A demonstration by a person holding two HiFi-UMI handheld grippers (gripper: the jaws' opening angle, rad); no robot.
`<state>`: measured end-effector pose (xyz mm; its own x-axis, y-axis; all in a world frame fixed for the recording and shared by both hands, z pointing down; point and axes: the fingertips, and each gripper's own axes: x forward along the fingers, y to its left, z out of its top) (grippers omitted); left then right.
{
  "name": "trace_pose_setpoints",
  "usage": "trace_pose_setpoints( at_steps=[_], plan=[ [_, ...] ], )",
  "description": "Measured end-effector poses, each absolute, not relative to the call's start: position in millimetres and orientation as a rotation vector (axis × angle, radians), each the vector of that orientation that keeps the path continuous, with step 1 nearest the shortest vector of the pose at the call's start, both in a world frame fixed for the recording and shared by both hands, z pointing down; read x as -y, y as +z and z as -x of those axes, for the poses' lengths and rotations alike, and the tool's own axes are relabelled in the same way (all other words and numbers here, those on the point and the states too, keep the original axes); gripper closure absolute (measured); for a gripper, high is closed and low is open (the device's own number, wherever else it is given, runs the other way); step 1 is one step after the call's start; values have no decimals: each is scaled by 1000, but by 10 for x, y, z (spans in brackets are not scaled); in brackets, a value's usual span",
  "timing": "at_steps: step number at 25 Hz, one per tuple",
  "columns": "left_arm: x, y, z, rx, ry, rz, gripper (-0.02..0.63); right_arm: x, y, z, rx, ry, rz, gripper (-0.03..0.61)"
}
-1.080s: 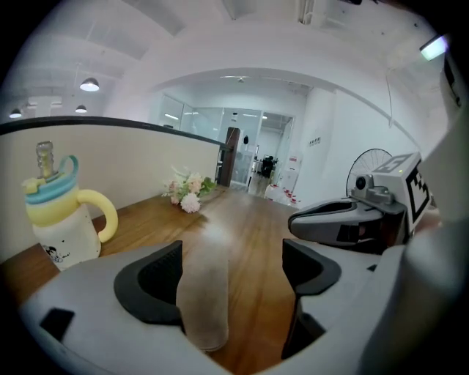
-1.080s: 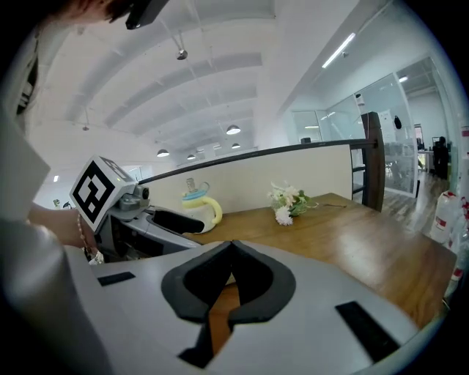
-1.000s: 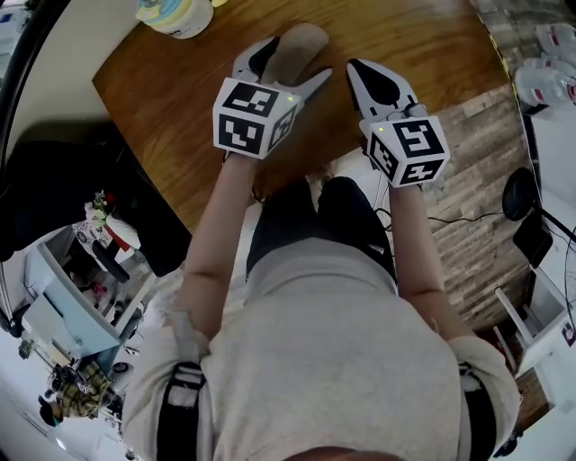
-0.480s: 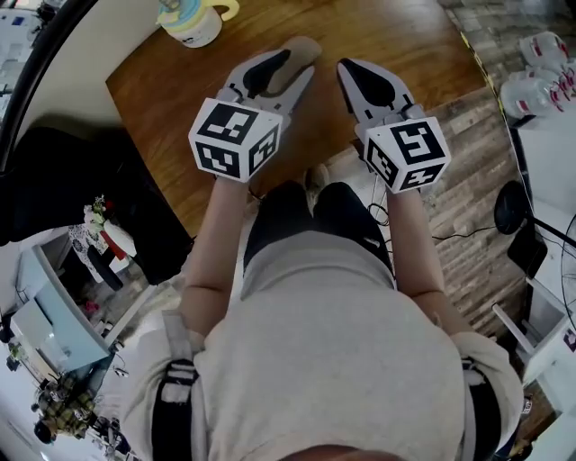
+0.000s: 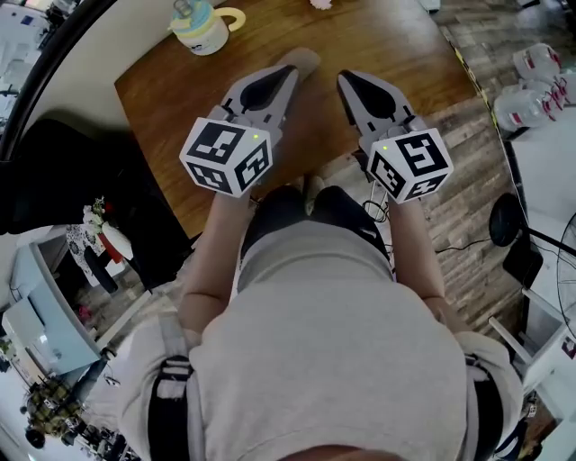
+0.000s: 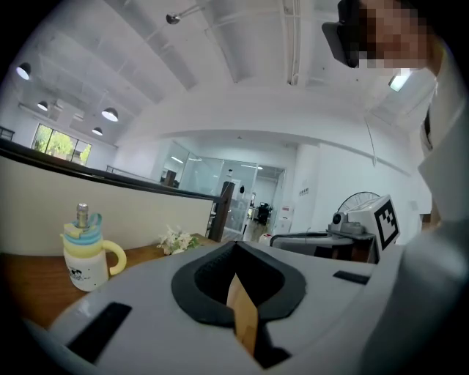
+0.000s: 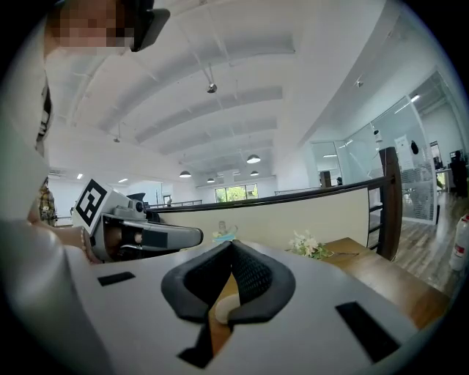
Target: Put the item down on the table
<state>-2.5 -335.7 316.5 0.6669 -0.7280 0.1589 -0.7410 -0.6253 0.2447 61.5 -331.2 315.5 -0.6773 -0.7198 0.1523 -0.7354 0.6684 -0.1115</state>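
Note:
The item, a flat beige rounded piece (image 5: 304,58), lies on the brown wooden table (image 5: 180,99). Only its far end shows past the tip of my left gripper (image 5: 290,70). That gripper hangs above and just short of the item; its jaws have just been closing and now stand together with nothing between them. In the left gripper view (image 6: 236,249) only table wood shows through the slit. My right gripper (image 5: 345,79) hovers beside it to the right, also shut and empty (image 7: 233,245). Both point nearly level.
A yellow-and-blue lidded mug (image 5: 200,27) (image 6: 86,253) stands at the table's far left. A small bunch of white flowers (image 6: 176,239) (image 7: 308,245) lies at the far edge. Water bottles (image 5: 540,81) sit on the floor to the right.
The left jaws, open around the beige item a second ago, have let it go and closed empty. Both grippers have lifted and drawn back; the item stays on the table.

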Motion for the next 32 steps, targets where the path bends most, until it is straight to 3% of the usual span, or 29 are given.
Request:
trace_pose_setpoints(
  at_steps=[32],
  plan=[
    [3088, 3489, -67, 1116, 198, -2514, 603, 3122, 3317, -492, 2762, 229, -1140, 568]
  ],
)
